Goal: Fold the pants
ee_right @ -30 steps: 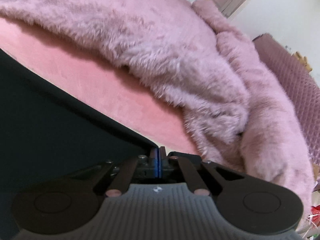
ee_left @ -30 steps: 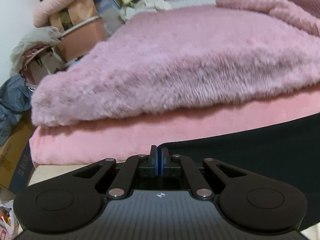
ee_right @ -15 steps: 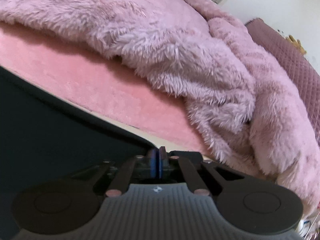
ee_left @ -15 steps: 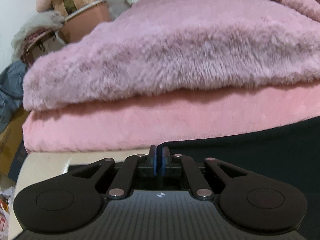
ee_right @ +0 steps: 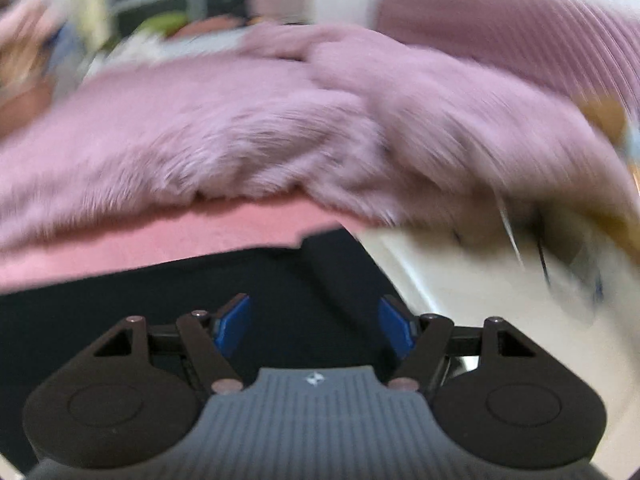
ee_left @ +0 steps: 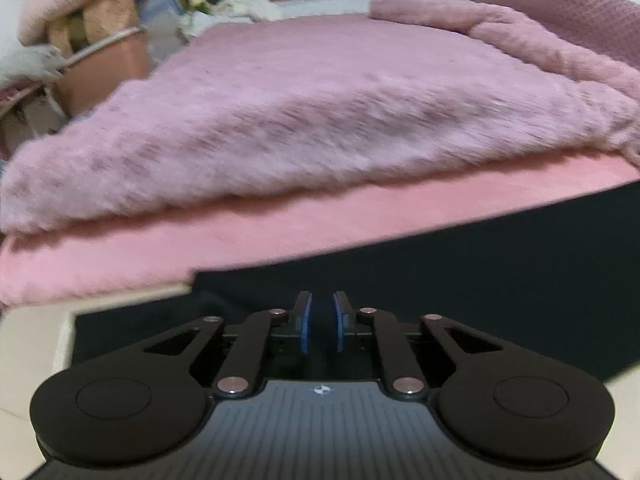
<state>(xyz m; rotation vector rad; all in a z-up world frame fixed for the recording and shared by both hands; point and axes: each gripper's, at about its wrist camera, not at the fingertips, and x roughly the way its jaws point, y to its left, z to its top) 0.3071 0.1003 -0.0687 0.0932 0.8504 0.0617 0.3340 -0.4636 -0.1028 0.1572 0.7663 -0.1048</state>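
Jaws, left: parted by a narrow gap on the left gripper (ee_left: 320,322), blue pads (ee_left: 305,328) clear of each other, nothing pinched between them; dark cloth directly below and ahead.
Jaws, right: spread wide on the right gripper (ee_right: 314,322), blue pads (ee_right: 232,326) far apart, holding nothing; view heavily blurred.
Pants: black pants (ee_left: 440,280) spread flat across the lower half of the left view, far edge running from centre left up toward the right border; same cloth filling lower left and centre of the right view (ee_right: 160,300), one squared corner near centre frame.
Support: pale surface (ee_left: 36,344) at lower left under the cloth, pink sheet (ee_left: 200,252) just beyond the far edge; fluffy pink blanket (ee_left: 320,112) heaped behind, across mid frame.
Handling: likely light, limp and smooth; no stiffness to hold a crease, prone to sagging and sliding between pads if only a thin layer is caught.
Where to grip: probably at corners and hems, where doubled fabric gives the pads more to bite; corner near centre of the right view a fair candidate.
Risk: catching one layer only, dragging the stack askew.
Clutter: boxes and soft items (ee_left: 92,28) in the upper left, well apart from the work.
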